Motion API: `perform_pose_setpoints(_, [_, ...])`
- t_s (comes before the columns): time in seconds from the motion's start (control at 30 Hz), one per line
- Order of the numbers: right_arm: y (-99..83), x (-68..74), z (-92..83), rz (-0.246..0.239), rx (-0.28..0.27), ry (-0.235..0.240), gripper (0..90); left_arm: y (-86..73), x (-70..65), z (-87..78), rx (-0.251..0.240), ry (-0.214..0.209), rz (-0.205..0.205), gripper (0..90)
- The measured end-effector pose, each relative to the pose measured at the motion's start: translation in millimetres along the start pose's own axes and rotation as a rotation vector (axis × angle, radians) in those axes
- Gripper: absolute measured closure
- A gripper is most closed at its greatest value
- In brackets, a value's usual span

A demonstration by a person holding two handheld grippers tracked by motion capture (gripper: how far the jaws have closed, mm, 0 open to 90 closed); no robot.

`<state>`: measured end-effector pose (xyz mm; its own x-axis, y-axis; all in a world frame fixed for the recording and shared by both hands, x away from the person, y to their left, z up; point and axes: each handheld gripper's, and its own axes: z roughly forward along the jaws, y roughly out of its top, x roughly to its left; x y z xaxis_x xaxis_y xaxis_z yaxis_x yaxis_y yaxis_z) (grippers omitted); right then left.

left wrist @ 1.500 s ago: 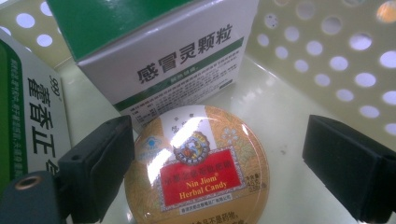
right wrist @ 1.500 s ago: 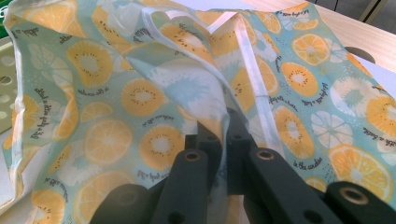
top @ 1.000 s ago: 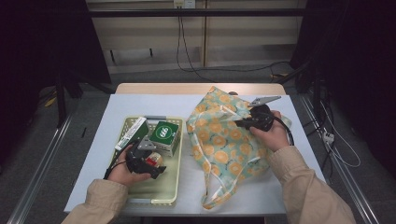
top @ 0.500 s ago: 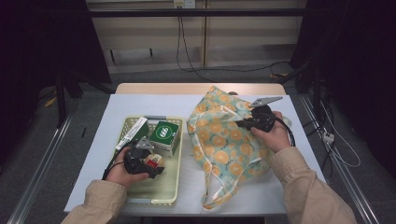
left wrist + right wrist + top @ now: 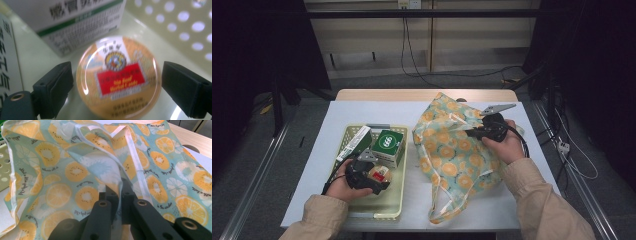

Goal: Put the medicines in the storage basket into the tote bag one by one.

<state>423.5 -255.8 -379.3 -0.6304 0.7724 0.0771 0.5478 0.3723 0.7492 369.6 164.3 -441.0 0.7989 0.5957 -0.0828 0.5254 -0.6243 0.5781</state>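
White sheeting covers the table [image 5: 332, 150] before me, dark floor all round. On my right lies the fruit-print bag [image 5: 452, 155], teal with orange slices; my right gripper [image 5: 117, 192] is clamped on a fold of its rim. Left of it sits the pale yellow perforated basket [image 5: 384, 212], holding a green-and-white box [image 5: 388, 146], a long carton [image 5: 353, 143] and a round tin [image 5: 117, 77], orange with a red label. The box stands just behind the tin. My left gripper [image 5: 117, 82] straddles the tin, jaws apart after just widening, pads clear of it.
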Motion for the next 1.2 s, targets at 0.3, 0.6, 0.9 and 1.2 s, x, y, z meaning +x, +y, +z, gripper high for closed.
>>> perform_pose_setpoints(0.3, [-1.2, 0.8, 1.8, 0.001, 0.000, 0.001, 88.7, 1.8, -1.6, -0.4, 0.023, 0.012, 0.020, 20.3])
perform_pose_setpoints(0.6, [-1.5, 0.8, 1.5, 0.002, 0.001, 0.002, 88.7, 9.7, -0.9, -16.9, -0.053, -0.019, -0.075, 20.5])
perform_pose_setpoints(0.9, [-0.2, 0.7, 1.2, 0.005, 0.005, -0.001, 88.8, 45.7, -17.8, -53.4, -0.155, -0.054, -0.059, 20.5])
perform_pose_setpoints(1.2, [0.5, -0.1, -2.2, 0.010, -0.003, -0.001, 88.9, 80.7, -31.8, -57.6, -0.205, -0.099, -0.040, 20.5])
